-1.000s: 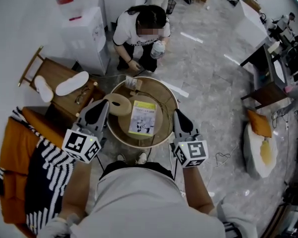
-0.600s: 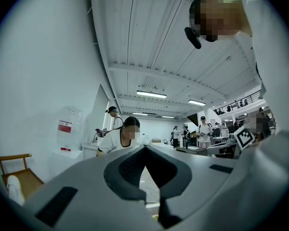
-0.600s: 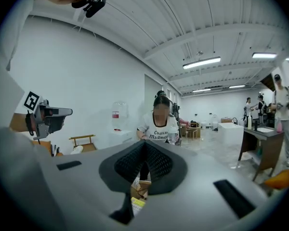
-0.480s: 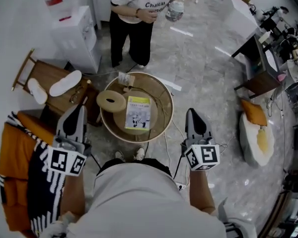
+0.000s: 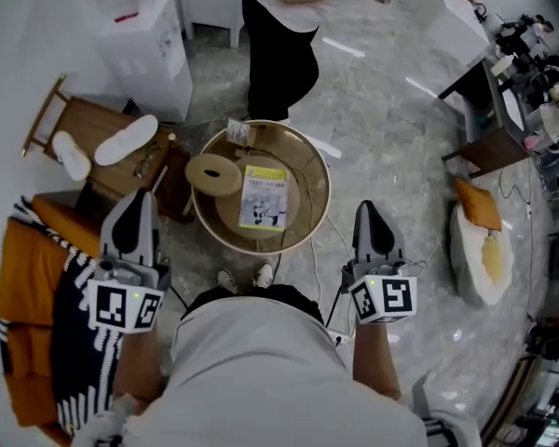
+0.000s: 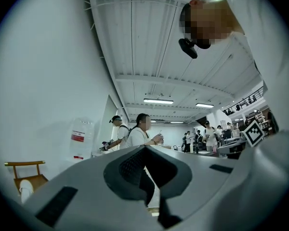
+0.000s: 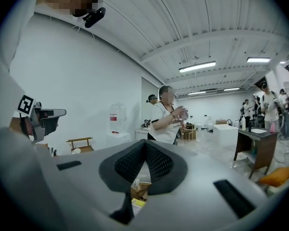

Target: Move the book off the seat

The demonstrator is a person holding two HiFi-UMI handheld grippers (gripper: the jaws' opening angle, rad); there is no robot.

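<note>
The book (image 5: 265, 197), white with a yellow-green top band, lies flat on the round wooden seat (image 5: 317, 170), which has a raised rim. A round wooden disc with a hole (image 5: 213, 173) and a small box (image 5: 239, 133) lie on the seat too. My left gripper (image 5: 136, 203) hangs shut and empty, left of the seat and short of it. My right gripper (image 5: 372, 214) hangs shut and empty to the seat's right. In the left gripper view the left gripper (image 6: 145, 150) has its jaws closed together. In the right gripper view a strip of the book (image 7: 137, 204) shows under the closed right gripper (image 7: 145, 146).
A person (image 5: 281, 45) stands just behind the seat. At the left are a wooden chair with slippers (image 5: 102, 147), a white cabinet (image 5: 149, 49) and an orange armchair with a striped throw (image 5: 37, 287). A floor cushion (image 5: 484, 250) and a dark table (image 5: 489, 119) lie to the right.
Both grippers have drawn back from the seat's sides toward my body. The person behind the seat has stood up from a crouch and shifted right.
</note>
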